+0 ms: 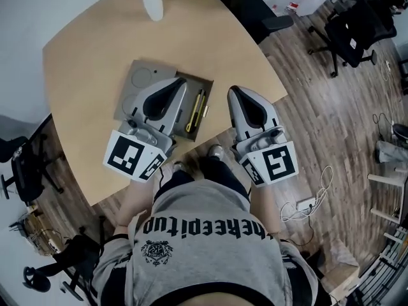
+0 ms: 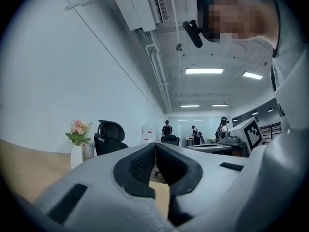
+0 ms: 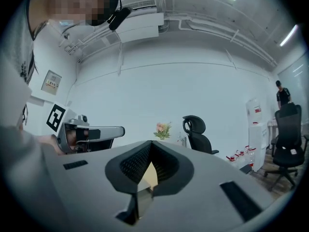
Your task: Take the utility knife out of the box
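On the wooden table (image 1: 95,50) a grey box (image 1: 208,95) lies open, its lid (image 1: 141,78) flat to the left. The yellow-and-black utility knife (image 1: 196,111) rests in the box's dark tray. My left gripper (image 1: 180,83) hovers over the box just left of the knife, jaws shut and empty; in the left gripper view (image 2: 155,146) its pads meet. My right gripper (image 1: 233,91) hangs past the table's edge to the right of the box, shut with nothing held (image 3: 150,144). The knife is hidden in both gripper views.
A white vase with flowers (image 1: 152,2) stands at the table's far side (image 2: 76,156). Black office chairs (image 1: 347,21) stand on the wood floor to the right, another chair (image 1: 25,164) at the left. A power strip and cable (image 1: 306,203) lie on the floor.
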Demonstrator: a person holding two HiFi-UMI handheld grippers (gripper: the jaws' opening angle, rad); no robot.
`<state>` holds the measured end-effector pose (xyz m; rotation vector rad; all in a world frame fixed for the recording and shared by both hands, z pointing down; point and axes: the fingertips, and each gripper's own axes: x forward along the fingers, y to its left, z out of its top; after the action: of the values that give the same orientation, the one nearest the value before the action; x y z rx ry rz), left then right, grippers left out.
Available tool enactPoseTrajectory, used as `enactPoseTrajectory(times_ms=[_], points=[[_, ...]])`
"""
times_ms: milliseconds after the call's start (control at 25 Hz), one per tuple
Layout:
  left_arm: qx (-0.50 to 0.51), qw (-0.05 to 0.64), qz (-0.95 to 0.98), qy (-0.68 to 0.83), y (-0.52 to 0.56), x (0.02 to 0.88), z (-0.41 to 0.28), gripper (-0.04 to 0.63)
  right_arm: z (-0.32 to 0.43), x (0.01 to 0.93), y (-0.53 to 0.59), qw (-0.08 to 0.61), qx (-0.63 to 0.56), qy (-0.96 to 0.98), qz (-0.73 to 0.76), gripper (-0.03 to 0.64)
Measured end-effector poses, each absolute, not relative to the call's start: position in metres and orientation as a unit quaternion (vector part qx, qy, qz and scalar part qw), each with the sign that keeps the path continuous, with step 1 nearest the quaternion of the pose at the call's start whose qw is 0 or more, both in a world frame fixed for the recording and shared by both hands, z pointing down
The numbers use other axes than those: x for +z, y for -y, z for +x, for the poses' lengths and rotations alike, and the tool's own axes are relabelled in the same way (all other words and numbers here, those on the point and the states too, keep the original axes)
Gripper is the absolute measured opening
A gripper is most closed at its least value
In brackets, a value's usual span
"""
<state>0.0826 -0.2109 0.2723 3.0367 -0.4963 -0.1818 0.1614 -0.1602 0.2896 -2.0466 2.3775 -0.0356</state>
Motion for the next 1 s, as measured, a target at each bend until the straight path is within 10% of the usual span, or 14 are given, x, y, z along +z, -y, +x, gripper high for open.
enactPoseTrajectory(times_ms=[1000], points=[[-0.006, 0.062, 0.951, 0.302, 0.228, 0.321, 0.078, 0.018, 0.160, 0.328, 0.213, -0.008, -0.064, -0.851, -0.521, 0.006]])
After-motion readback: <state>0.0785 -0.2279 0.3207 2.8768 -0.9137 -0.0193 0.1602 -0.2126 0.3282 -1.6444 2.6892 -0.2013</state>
